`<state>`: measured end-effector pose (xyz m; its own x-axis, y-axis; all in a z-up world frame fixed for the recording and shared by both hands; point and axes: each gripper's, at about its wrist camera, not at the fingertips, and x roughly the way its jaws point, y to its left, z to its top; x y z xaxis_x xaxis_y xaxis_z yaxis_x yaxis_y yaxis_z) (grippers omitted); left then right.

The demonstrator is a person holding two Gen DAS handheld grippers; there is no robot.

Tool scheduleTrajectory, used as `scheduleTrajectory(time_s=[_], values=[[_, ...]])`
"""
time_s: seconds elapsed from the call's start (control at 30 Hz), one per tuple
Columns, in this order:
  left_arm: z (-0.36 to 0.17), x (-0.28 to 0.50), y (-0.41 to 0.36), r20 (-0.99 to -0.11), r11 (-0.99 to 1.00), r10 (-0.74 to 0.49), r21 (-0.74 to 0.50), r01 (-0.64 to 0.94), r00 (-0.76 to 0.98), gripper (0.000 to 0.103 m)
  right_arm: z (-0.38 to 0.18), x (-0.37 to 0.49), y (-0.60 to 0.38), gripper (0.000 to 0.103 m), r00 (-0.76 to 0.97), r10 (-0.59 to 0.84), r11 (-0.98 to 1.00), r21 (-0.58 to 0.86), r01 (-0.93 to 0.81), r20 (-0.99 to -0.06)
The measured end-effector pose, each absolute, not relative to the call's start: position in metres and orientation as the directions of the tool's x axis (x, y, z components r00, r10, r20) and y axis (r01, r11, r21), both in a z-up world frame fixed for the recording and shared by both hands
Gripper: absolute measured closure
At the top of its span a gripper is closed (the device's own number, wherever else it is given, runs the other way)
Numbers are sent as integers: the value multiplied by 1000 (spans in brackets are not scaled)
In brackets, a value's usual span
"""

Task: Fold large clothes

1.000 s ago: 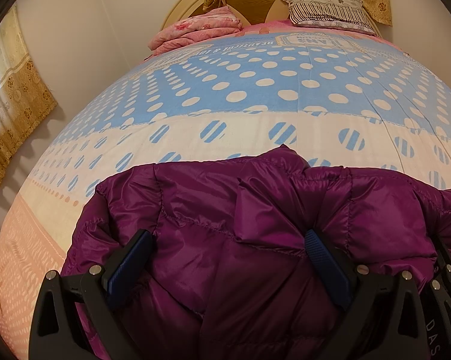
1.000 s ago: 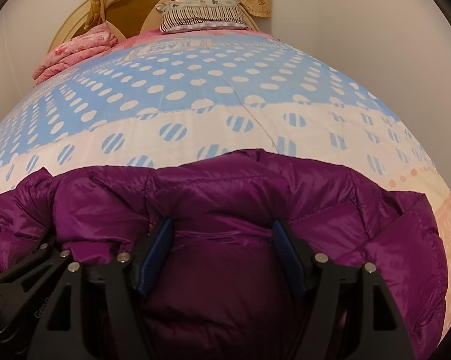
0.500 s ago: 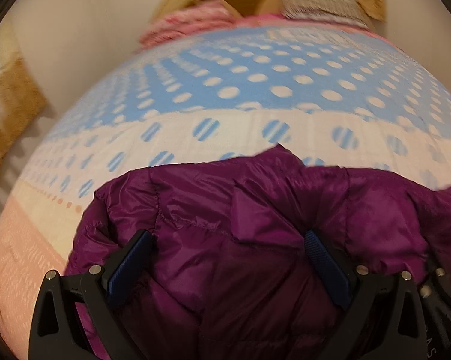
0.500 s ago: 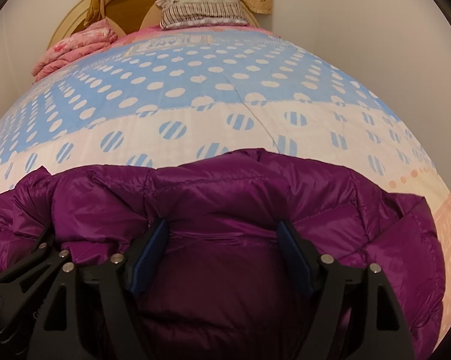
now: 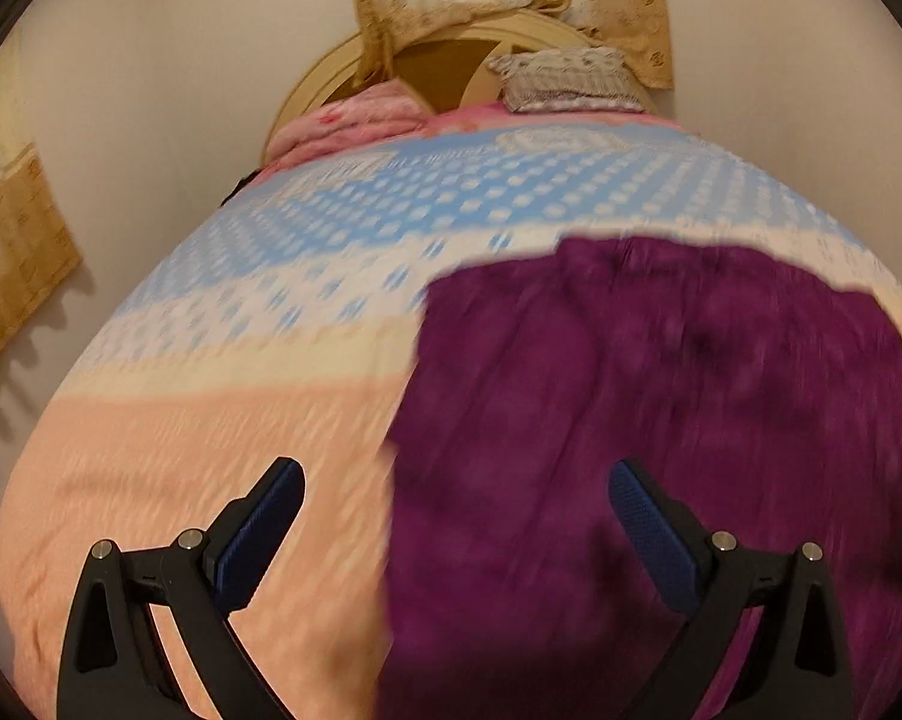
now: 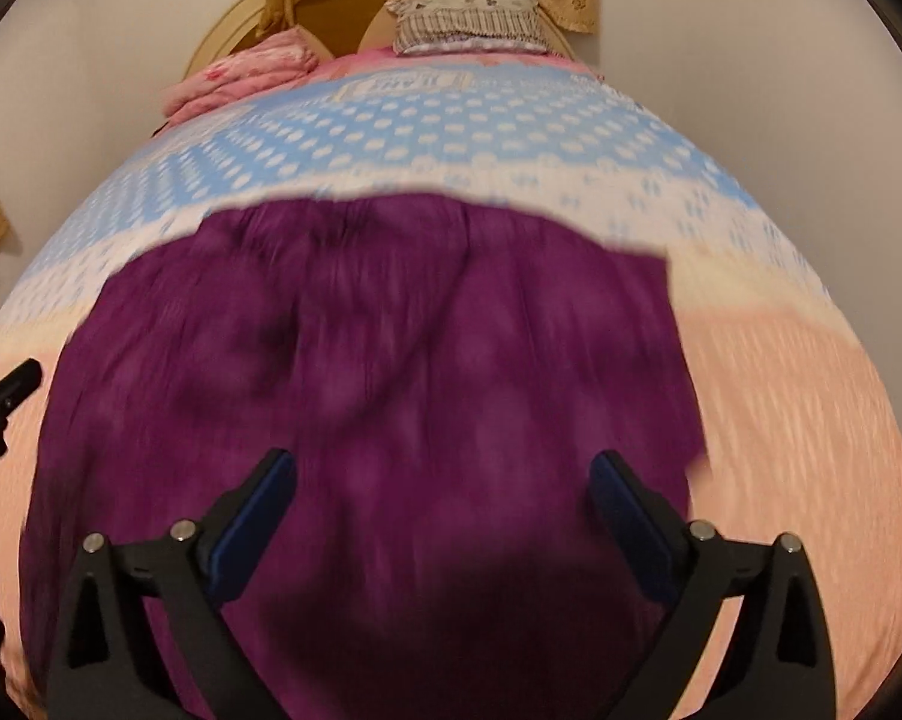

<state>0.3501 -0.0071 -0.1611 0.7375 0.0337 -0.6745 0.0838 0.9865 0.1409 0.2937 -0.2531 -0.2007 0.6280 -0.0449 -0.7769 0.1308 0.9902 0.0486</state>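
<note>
A purple padded jacket (image 6: 379, 372) is seen lying spread on the bed (image 5: 169, 420), across the peach band of the dotted bedcover, blurred in both views. The right tongs (image 6: 442, 483) are held above it, their jaws opening wide, with nothing gripped between them. The left tongs (image 5: 454, 495) are spread wide too and empty, poised over the jacket's left edge. A striped pillow (image 6: 469, 21) is set against the headboard (image 6: 235, 18).
</note>
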Motion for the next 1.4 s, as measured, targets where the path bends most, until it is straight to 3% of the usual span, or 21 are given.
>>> scheduleTrajectory(time_s=[0.23, 0.63, 0.87, 0.9, 0.97, 1.0, 1.03, 1.13, 1.2, 1.4], values=[[-201, 253, 27, -687, 980, 69, 182, 80, 723, 1, -215, 206, -258, 3, 623, -94, 984, 24, 179, -777], [-234, 168, 31, -735, 989, 6, 107, 107, 679, 1, -249, 110, -258, 3, 576, -87, 975, 49, 216, -813], [-240, 156, 23, -758, 988, -53, 53, 143, 650, 3, -269, 87, -260, 17, 545, 14, 966, 151, 209, -838], [-240, 154, 23, -762, 987, -71, 38, 155, 643, 10, -272, 89, -262, 21, 549, 57, 960, 198, 201, -834], [-238, 153, 23, -768, 984, -108, 8, 177, 631, 23, -276, 88, -265, 37, 555, 113, 947, 258, 190, -824], [-236, 152, 22, -764, 982, -109, 14, 186, 635, 35, -276, 89, -266, 43, 558, 143, 941, 286, 178, -817], [-234, 149, 19, -761, 978, -120, 20, 207, 637, 52, -275, 89, -265, 56, 563, 173, 937, 311, 158, -808], [-227, 142, 17, -763, 967, -152, 15, 253, 629, 84, -269, 84, -265, 83, 568, 158, 943, 294, 155, -807], [-219, 136, 18, -754, 964, -153, 29, 264, 638, 93, -261, 79, -268, 94, 584, 192, 935, 328, 136, -789], [-180, 120, 33, -690, 957, -192, 28, 290, 698, 99, -225, 52, -262, 96, 655, 206, 939, 335, 76, -727]])
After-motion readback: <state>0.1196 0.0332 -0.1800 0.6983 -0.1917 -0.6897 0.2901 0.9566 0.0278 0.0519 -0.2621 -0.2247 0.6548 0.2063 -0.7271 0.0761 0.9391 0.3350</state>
